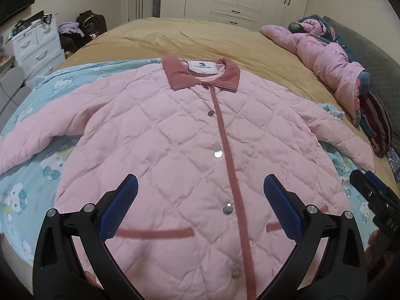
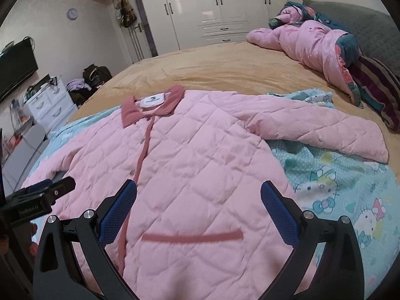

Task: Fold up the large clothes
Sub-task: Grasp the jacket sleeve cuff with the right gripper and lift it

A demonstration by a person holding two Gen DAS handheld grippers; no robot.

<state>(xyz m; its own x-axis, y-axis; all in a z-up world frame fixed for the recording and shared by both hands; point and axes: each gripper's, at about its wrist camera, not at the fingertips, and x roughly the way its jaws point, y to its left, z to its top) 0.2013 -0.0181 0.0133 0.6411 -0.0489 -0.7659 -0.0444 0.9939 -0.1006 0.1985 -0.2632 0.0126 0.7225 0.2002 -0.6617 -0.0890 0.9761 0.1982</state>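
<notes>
A pink quilted jacket [image 1: 175, 150] [image 2: 190, 170] with a dark pink collar [image 1: 200, 75] lies flat and buttoned, front up, both sleeves spread out. It rests on a blue cartoon-print sheet [image 1: 30, 190] [image 2: 350, 200] over the bed. My left gripper [image 1: 201, 182] hovers open above the jacket's lower front, straddling the placket. My right gripper [image 2: 198, 187] is open above the jacket's right half, near a pocket trim [image 2: 192, 237]. Nothing sits between either pair of fingers. Each gripper shows at the edge of the other's view.
A tan bedspread [image 1: 200, 37] covers the bed. A bunched pink duvet [image 2: 312, 40] and striped pillow [image 2: 380, 92] lie at the headboard side. White wardrobes [image 2: 212, 7] stand behind; white drawers [image 1: 37, 45] and bags [image 1: 87, 25] are off the bed's left.
</notes>
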